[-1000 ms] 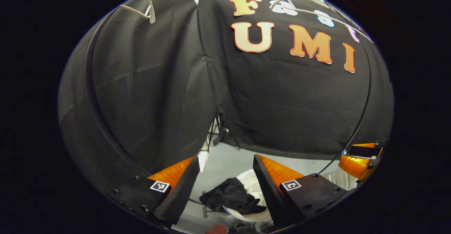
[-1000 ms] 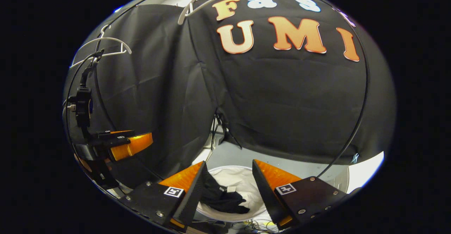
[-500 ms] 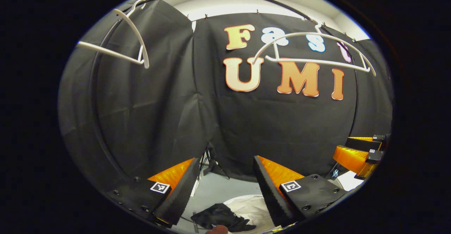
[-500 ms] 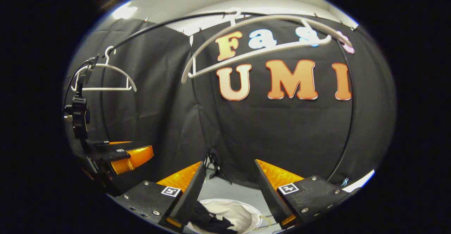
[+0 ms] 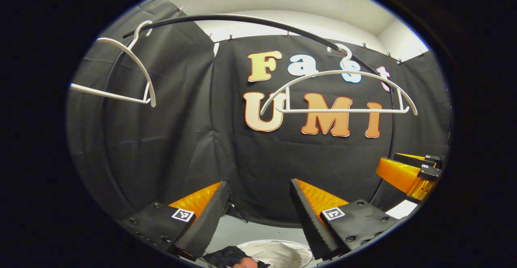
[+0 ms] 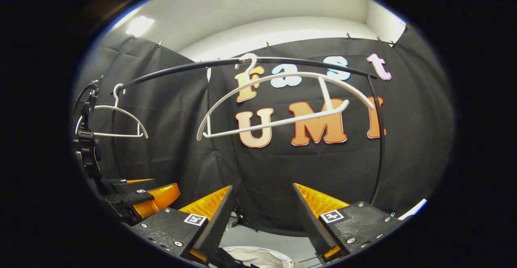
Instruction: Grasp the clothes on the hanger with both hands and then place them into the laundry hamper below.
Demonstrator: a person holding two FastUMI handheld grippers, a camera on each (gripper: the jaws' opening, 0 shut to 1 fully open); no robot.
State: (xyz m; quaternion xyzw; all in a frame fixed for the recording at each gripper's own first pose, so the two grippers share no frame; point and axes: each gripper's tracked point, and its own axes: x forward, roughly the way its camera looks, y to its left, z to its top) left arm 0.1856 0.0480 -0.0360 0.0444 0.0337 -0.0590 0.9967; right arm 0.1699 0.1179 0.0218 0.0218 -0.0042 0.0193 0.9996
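The left gripper is spread wide with nothing between its fingers, and the right gripper is likewise spread and empty. Both are raised toward the black rail, with open air between them and the booth's dark cloth wall. In the left gripper view the right gripper sits off at the right edge, well apart. Two white hangers hang bare on the rail: the near hanger at the middle, tilted in the right gripper view, and the far hanger toward the rail's left end. Below, the laundry hamper shows its pale rim on the grey floor, and the dark, crumpled clothes lie at its left edge.
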